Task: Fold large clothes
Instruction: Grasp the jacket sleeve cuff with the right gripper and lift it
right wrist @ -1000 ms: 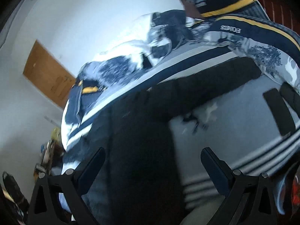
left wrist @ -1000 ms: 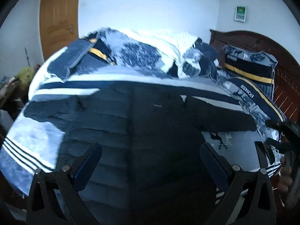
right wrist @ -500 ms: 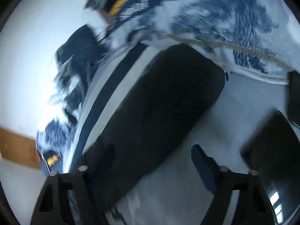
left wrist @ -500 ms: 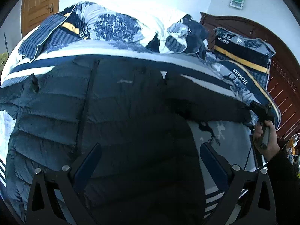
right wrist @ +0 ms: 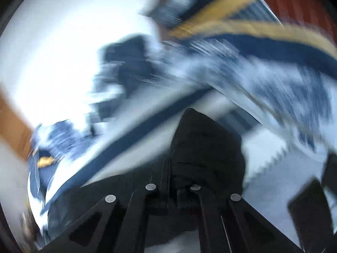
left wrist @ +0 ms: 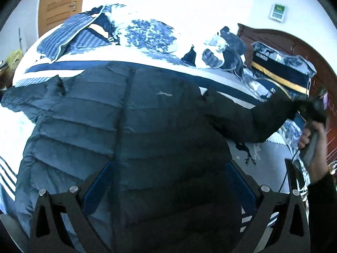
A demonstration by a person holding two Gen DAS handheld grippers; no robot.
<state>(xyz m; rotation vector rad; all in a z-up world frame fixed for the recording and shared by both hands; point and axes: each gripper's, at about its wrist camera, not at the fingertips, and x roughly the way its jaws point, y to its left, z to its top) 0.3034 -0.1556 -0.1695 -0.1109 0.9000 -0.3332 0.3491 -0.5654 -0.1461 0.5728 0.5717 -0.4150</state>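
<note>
- Across the middle of the bed (left wrist: 52,63), a dark quilted puffer jacket (left wrist: 147,137) lies spread flat on the striped blue-and-white cover, front up, zipper line running down its centre.
- Tiny pale logo mark (left wrist: 164,93) on the chest, way too small to read as a brand.
- Left tongs (left wrist: 168,185) hang over the lower part of the jacket with the blue pads spread wide, nothing pinched between them.
- Right tongs (right wrist: 174,181) are closed tight on the end of the jacket's sleeve (right wrist: 206,147); in the right wrist view the black fabric bunches up right at the tips.
- From the left wrist view you can see the person's right hand (left wrist: 313,143) gripping the handle near the bed's right edge, with the sleeve (left wrist: 252,118) pulled out towards it and raised off the cover.
- Readable stuff: the pillow (left wrist: 282,71) against the dark wooden headboard (left wrist: 294,40) has white lettering on its black band, looks like "HOMES" but upside down, above a yellow stripe.
- Crumpled blue-print duvet (left wrist: 147,33) is heaped along the far edge of the bed.
- Small green-and-white plaque (left wrist: 278,12) on the wall, text unreadable.
- Wooden door (left wrist: 61,4) beyond the far left corner.
- Right wrist view is badly motion-blurred, so not much else there.
</note>
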